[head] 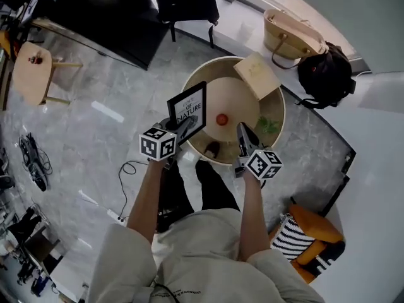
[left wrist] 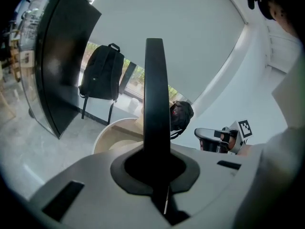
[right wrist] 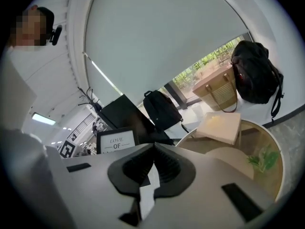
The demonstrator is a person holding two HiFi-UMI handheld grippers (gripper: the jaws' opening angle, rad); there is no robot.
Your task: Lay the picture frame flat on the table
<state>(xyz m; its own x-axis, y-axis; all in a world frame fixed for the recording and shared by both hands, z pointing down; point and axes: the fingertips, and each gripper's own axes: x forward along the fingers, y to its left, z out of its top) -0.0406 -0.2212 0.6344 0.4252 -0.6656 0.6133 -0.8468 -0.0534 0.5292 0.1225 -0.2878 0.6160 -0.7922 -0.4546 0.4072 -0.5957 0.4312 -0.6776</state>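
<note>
The black picture frame [head: 188, 109], with white print reading LOVE OF NATURE, stands nearly upright over the near left edge of the round beige table [head: 243, 100]. My left gripper [head: 180, 129] is shut on its lower edge. In the left gripper view the frame [left wrist: 156, 94] shows edge-on as a dark bar rising from the closed jaws [left wrist: 156, 162]. My right gripper [head: 243, 139] hovers at the table's near edge, shut and holding nothing. In the right gripper view its jaws [right wrist: 153, 149] meet, with the frame [right wrist: 116, 140] off to their left.
On the table lie a small red object [head: 221, 119], a green sprig [head: 268, 126] and a beige box [head: 257, 76] at the far rim. A wicker bag [head: 290, 36] and a black backpack [head: 325, 74] sit behind the table. A striped cushion [head: 297, 238] lies at my right.
</note>
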